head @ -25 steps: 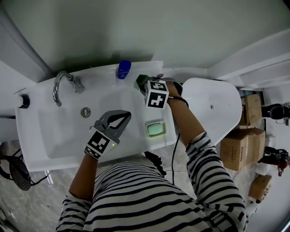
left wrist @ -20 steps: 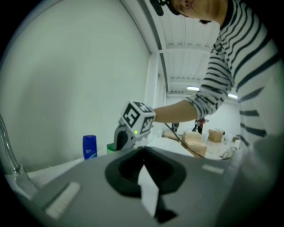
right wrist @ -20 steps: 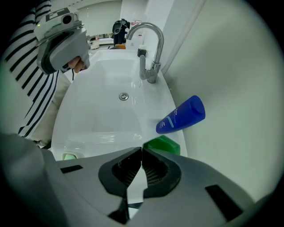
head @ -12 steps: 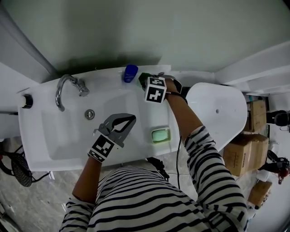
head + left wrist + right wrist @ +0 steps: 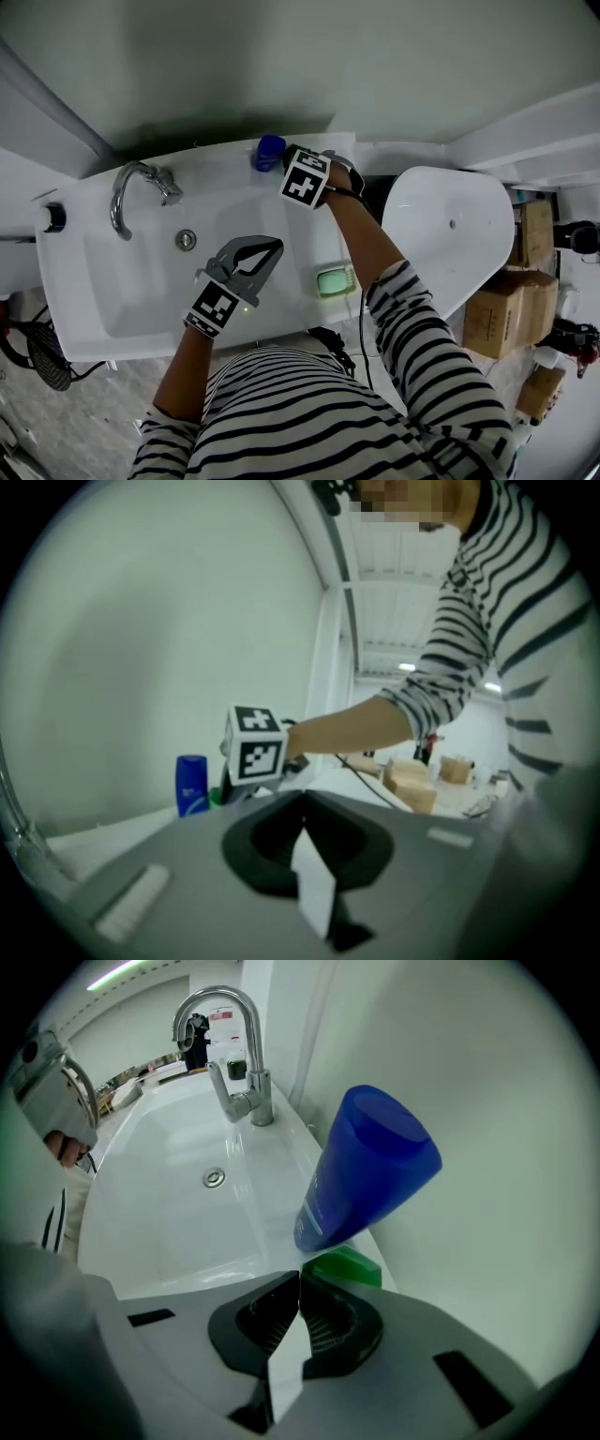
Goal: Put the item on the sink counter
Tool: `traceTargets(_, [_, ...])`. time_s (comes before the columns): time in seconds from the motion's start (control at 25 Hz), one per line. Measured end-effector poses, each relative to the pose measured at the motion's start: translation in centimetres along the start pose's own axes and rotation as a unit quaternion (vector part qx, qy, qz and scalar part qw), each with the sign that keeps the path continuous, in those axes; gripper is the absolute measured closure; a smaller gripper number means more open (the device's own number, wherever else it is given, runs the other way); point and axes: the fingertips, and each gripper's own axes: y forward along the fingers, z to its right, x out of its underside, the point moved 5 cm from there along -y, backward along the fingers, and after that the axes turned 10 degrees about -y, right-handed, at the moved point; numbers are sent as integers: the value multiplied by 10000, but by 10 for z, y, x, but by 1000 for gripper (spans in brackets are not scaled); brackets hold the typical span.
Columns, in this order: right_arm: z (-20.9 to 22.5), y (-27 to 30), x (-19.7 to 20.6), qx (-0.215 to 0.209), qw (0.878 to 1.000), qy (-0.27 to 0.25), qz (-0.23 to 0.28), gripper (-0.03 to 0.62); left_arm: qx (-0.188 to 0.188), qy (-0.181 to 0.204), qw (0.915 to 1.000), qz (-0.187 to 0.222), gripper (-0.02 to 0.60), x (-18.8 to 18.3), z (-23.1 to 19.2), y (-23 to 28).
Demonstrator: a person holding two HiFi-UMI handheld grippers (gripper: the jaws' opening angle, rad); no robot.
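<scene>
- Head view: you are holding the left gripper [image 5: 272, 247] over the basin. The right gripper [image 5: 291, 161] is pointing down at the sink counter [image 5: 206, 161], with the blue bottle [image 5: 270, 150] at its ten o'clock.
- Left gripper view: its jaws are pressing together, gripping nothing.
- Right gripper view: its jaws are sitting shut and empty. The green item [image 5: 345, 1267] is lying on the counter just past the tips at one o'clock, beside the bottle.

- You are standing at a bathroom washstand: a white washbasin [image 5: 75, 328] with a chrome faucet [image 5: 127, 192] and a round drain [image 5: 187, 240].
- A blue bottle [image 5: 269, 153] and a green soap dish [image 5: 334, 280] sit on its rim.
- Cardboard boxes [image 5: 497, 323] on the bare mottled floor [image 5: 89, 422] to your right suggest a storeroom or mock-up, not a lived-in home.
</scene>
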Motion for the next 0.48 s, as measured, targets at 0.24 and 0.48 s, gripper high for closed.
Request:
traceTargets(0.24, [12,-1,6,-10,9973,735,-92,582,12,-11,10000,-14,574,0,-6,-2])
traceTargets(0.48, [15,0,1,45,9955,933,-132,582,24,-16,10000,12,574,-1,-7,-1])
